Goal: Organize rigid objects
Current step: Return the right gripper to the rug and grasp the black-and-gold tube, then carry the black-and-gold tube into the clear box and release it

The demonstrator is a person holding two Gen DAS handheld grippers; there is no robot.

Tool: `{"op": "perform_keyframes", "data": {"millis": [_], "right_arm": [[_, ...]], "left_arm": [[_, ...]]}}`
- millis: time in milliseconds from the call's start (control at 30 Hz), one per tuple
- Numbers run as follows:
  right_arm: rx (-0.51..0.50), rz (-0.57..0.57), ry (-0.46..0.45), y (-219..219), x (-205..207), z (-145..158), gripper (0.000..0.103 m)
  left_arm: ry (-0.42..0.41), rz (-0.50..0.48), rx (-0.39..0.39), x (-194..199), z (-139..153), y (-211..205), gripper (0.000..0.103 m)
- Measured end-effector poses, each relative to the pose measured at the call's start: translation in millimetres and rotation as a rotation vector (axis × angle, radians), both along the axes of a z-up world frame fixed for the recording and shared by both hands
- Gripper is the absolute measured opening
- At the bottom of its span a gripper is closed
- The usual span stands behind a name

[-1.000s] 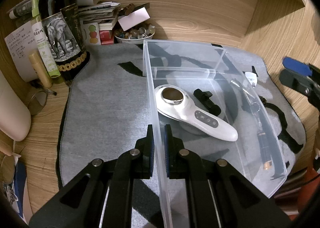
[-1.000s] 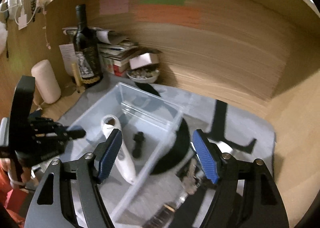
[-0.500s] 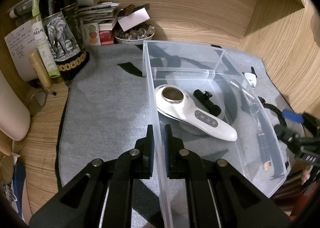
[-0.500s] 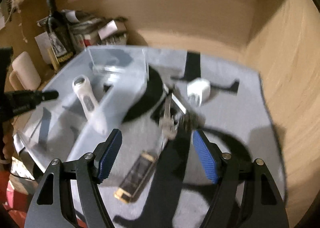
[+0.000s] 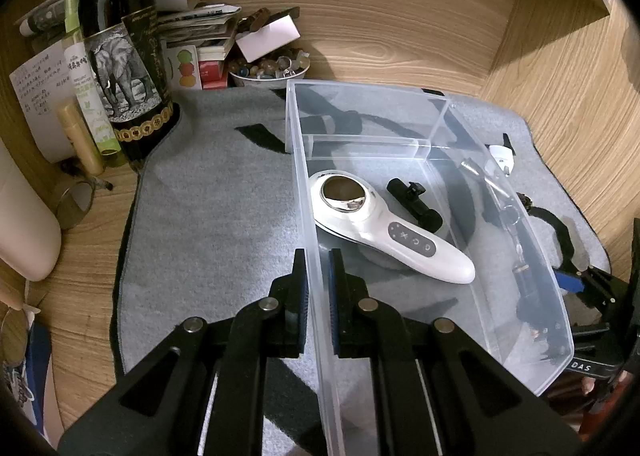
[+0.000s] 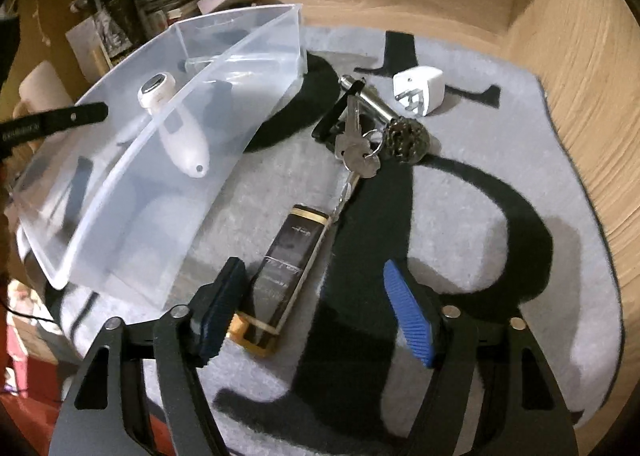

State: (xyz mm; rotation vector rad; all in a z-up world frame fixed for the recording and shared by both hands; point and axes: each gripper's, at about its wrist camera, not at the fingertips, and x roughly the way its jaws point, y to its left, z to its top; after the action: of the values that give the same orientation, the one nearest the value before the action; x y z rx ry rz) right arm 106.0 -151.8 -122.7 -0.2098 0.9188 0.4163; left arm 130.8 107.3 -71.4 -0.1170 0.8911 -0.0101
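The bin [image 5: 436, 128] is clear, smooth plastic, faintly frosted. In it lies a glossy white plastic handheld device [image 5: 384, 226] with a mirror-bright metal head, beside a matt black plastic clip [image 5: 414, 206]. The mat [image 5: 216, 216] is grey, napped cloth. The bench [image 5: 400, 16] shows wood grain. The keys [image 6: 356, 144] are shiny metal; the bottle [image 5: 120, 44] is dark glossy glass with a paper label.

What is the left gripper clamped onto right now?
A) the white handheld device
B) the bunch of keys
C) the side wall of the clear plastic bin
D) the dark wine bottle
C: in the left wrist view the left gripper has its two fingers pressed on either side of the clear plastic bin wall, while the white handheld device lies untouched inside.
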Motion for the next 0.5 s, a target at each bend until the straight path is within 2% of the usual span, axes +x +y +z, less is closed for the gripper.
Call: {"op": "perform_keyframes", "data": {"millis": [100, 167, 200, 333, 500], "right_arm": [[-0.007, -0.006, -0.017, -3.1, -1.8, 1.4, 0.046], [0.011, -0.017, -0.021, -8.4, -0.6, 2.6, 0.026], [0.021, -0.030, -0.023, -11.1, 0.2, 3.2, 0.023], [0.079, -0.056, -0.017, -21.2, 3.3, 5.8, 0.021], [0.094, -0.081, -0.045, -27.0, 2.4, 16.8, 0.021]], "left_arm": [[-0.001, 0.000, 0.005, -0.4, -0.1, -0.8, 0.008], [-0.003, 0.000, 0.007, -1.1, -0.4, -1.1, 0.008], [-0.003, 0.000, 0.006, -1.0, -0.4, -1.0, 0.008], [-0.001, -0.001, 0.003, -1.3, -0.5, -1.1, 0.008], [-0.001, 0.000, 0.004, -0.9, -0.1, -0.6, 0.008]]}}
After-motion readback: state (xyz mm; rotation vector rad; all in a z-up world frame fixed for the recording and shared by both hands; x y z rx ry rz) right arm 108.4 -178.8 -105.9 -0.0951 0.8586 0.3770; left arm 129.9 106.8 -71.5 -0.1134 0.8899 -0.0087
